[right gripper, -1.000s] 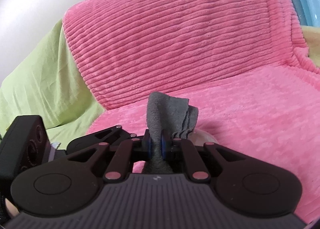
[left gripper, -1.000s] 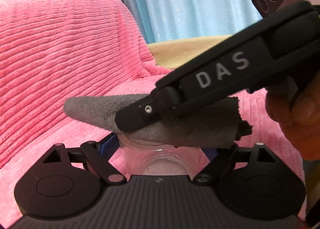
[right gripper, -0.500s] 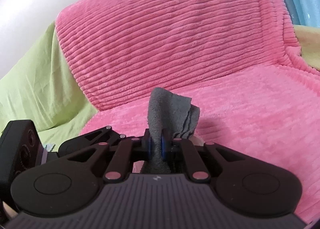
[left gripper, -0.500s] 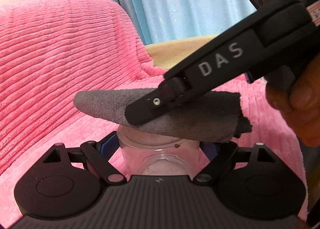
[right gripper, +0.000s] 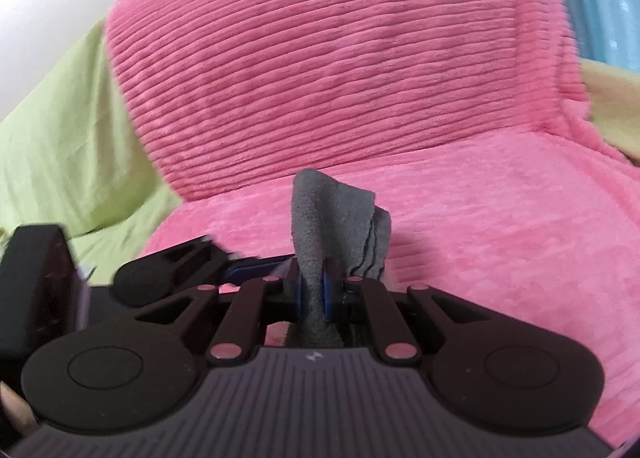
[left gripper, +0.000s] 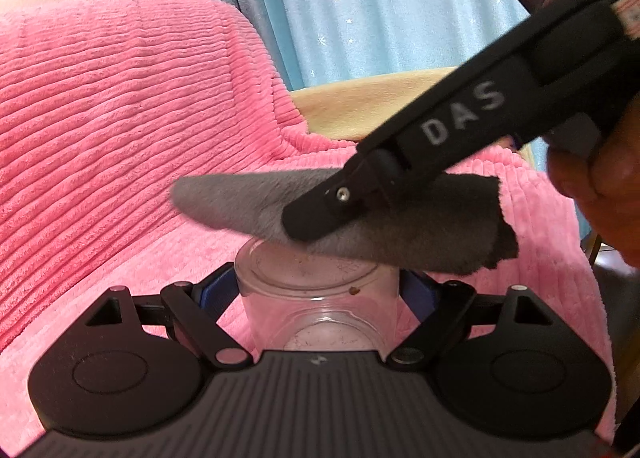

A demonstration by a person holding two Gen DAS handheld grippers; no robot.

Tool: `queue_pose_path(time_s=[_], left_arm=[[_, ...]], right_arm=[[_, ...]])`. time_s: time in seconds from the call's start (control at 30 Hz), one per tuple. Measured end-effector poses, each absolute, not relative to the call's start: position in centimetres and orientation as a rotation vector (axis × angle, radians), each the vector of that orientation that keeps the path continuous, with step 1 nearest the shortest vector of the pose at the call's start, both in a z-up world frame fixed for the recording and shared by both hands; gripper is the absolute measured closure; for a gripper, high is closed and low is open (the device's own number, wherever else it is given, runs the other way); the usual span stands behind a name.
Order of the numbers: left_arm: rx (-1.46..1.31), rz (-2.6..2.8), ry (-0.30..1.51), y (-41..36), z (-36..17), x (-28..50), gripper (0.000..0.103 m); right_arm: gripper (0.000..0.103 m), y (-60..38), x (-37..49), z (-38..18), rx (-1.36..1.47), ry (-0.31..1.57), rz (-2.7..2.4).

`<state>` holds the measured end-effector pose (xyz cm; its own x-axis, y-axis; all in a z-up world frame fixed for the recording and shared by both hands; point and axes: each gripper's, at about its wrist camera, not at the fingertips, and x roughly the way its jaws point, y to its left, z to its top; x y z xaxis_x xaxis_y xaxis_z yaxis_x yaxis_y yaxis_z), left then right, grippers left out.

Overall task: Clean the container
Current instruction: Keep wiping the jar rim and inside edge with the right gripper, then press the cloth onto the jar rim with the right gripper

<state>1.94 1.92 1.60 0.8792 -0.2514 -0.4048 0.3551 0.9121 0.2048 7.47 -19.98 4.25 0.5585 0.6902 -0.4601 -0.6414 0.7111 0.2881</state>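
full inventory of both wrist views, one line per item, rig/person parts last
container: 1, clear plastic, between the left gripper's pads; brown specks on its upward face
cloth: 1, grey, clamped in the right gripper, lying across the container's top
blanket: 1, pink ribbed plush, draped over the seat and backrest
sheet: 1, light green, left of the blanket in the right wrist view
curtain: 1, light blue, behind the seat
yellow cover: 1, pale yellow, beside the blanket, below the curtain
left gripper: 1, black with blue pads, closed on the container
right gripper: 1, black with blue pads, closed on the cloth
hand: 1, on the right gripper's handle, right edge of the left wrist view
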Motion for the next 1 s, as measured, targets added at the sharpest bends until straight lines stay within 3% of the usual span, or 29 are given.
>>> queue_pose_path(time_s=[0.47, 1.0], left_arm=[[0.286, -0.322, 0.380, 1.8, 1.5, 1.3, 0.017], [0.324, -0.320, 0.366, 0.6, 1.2, 1.2, 0.017]], right_arm=[[0.095, -18.1, 5.6, 5.8, -0.126, 0.605, 0.869], [0.095, -11.4, 7.5, 9.9, -0.554, 0.937, 0.851]])
